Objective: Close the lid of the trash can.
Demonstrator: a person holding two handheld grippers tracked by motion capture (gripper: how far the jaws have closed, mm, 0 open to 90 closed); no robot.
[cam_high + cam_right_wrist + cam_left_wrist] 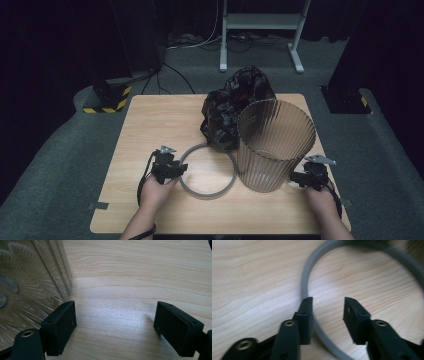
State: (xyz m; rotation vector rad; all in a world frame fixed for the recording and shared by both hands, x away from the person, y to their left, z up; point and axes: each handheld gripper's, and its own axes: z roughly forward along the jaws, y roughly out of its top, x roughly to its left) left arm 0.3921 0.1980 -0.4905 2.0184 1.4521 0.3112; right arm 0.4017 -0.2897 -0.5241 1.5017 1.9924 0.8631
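High view puts my left gripper [181,169] at the near-left arc of the grey ring [207,170], which lies flat on the wooden table [150,120]. My left jaws stand partly apart, astride the ring's band without pinching it. My right gripper [295,178] gapes wide beside the ribbed clear bin [274,145], holding nothing.

Grey ring [207,171]: thin hoop, lying flat on the wooden table [150,125], at about 7 o'clock from the table's middle. Its 2 o'clock arc touches or slips under the crumpled black bag [232,107] (cannot tell which). In the left gripper view the ring [305,285] curves between the jaws, its band close against the left-hand jaw. Ribbed clear bin [275,145]: upright, open-topped, just beside the ring at 3 o'clock.
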